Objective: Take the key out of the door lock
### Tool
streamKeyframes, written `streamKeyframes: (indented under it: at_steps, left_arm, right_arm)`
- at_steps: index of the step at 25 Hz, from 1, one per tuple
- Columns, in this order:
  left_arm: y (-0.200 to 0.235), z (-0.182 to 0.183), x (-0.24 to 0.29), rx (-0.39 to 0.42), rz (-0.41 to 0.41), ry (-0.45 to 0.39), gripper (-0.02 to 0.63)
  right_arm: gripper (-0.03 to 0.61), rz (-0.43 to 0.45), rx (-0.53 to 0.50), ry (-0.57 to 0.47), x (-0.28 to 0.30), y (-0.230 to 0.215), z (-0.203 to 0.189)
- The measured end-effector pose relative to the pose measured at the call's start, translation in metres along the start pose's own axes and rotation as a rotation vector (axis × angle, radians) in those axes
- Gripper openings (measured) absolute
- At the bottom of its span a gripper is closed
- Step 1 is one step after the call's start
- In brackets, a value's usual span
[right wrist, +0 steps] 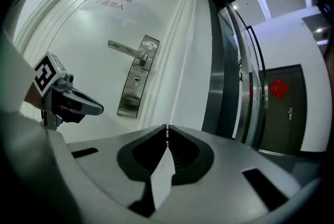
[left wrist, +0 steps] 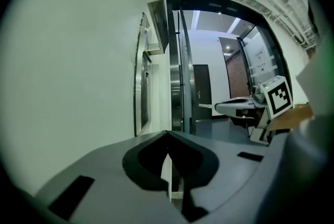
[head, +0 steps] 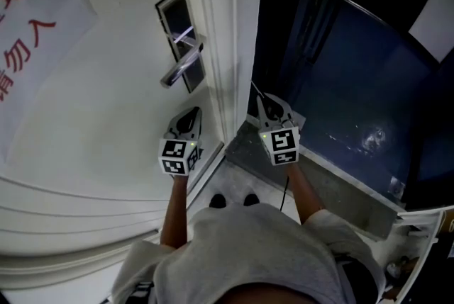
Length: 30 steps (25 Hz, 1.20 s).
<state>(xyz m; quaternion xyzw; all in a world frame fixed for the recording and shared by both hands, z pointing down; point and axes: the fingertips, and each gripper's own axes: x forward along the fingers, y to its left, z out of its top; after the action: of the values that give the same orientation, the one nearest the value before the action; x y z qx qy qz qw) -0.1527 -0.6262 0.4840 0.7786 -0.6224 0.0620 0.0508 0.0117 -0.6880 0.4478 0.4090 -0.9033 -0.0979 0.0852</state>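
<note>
On the white door (head: 106, 118) sits a steel lock plate (head: 181, 40) with a lever handle (head: 181, 67). The right gripper view shows the same plate (right wrist: 136, 82), its handle (right wrist: 125, 48) and a keyhole (right wrist: 135, 81). I cannot make out a key in either view. My left gripper (head: 191, 113) hangs just below the plate, close to the door face, with its jaws shut and empty (left wrist: 168, 135). My right gripper (head: 268, 100) is held by the door's edge at the opening, apart from the lock. Its jaws are shut (right wrist: 167, 129), with nothing clearly between them.
A paper sign with red characters (head: 28, 26) hangs on the door at upper left. Right of the door edge is a dark doorway with glass panels (head: 355, 69) and a stone threshold (head: 319, 175). A far door carries a red ornament (right wrist: 278, 88).
</note>
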Motion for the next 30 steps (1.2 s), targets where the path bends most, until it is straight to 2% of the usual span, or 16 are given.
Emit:
streamKeyframes:
  at_steps: [15,22,30]
  left_arm:
    - [-0.012,-0.001,0.033,-0.003,-0.068,-0.003,0.018]
    - [-0.022,-0.006,0.044,-0.007,-0.103,0.007,0.018]
    - [-0.026,-0.008,0.051,-0.011,-0.123,0.014,0.017]
  right_arm:
    - [0.029,-0.211,0.043,0.078,-0.061,-0.064,-0.040]
    - [0.029,-0.261,0.052,0.104,-0.073,-0.075,-0.049]
    - [0.029,-0.273,0.051,0.110,-0.072,-0.076,-0.050]
